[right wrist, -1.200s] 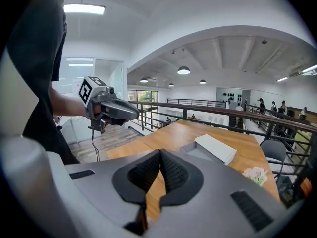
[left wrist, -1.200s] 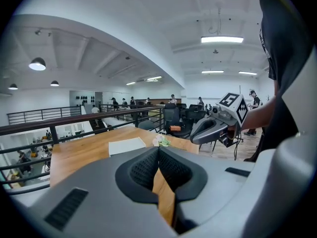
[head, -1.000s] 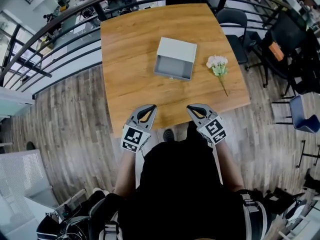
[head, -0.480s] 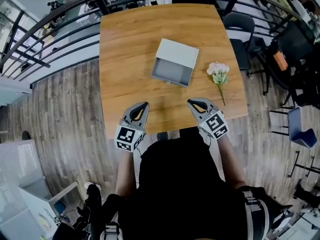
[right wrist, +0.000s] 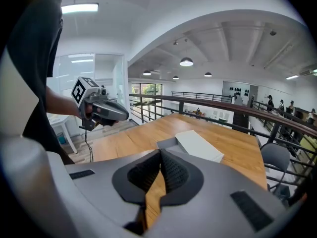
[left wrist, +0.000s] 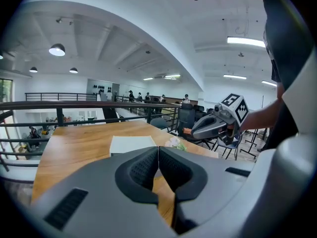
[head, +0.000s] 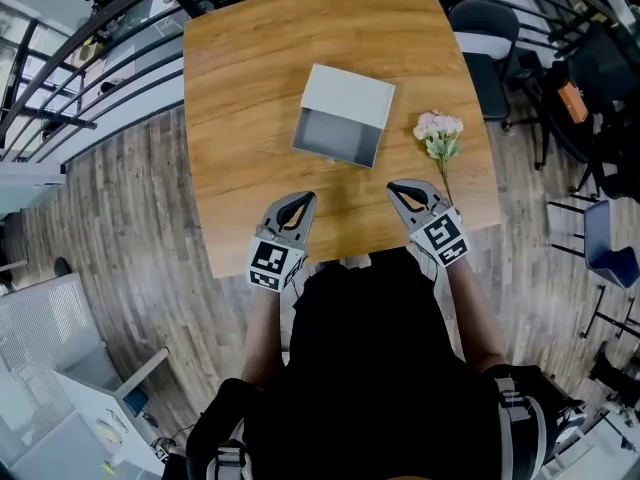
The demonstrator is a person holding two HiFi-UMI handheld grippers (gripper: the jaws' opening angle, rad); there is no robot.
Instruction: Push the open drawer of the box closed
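A white rectangular box lies flat at the middle of a square wooden table. Its grey drawer stands open, pulled out of the side of the box that faces the person, so the shallow tray shows from above.

A small bunch of pale pink flowers lies on the wood just to the right of the box, apart from it, with its thin stem pointing away toward the table's near edge.

Both grippers hang over the near strip of the table, well short of the drawer's front and touching nothing. The left gripper sits on the near side of the box and slightly left of the drawer. Its two dark ribbed pads are pressed together at the tips, with nothing between them. The right gripper sits on the near side of the box and to its right, close to the flower stem. Its pads likewise meet at the tips and grip nothing.

Each gripper points toward the box. A black metal railing curves beyond the box's far side.
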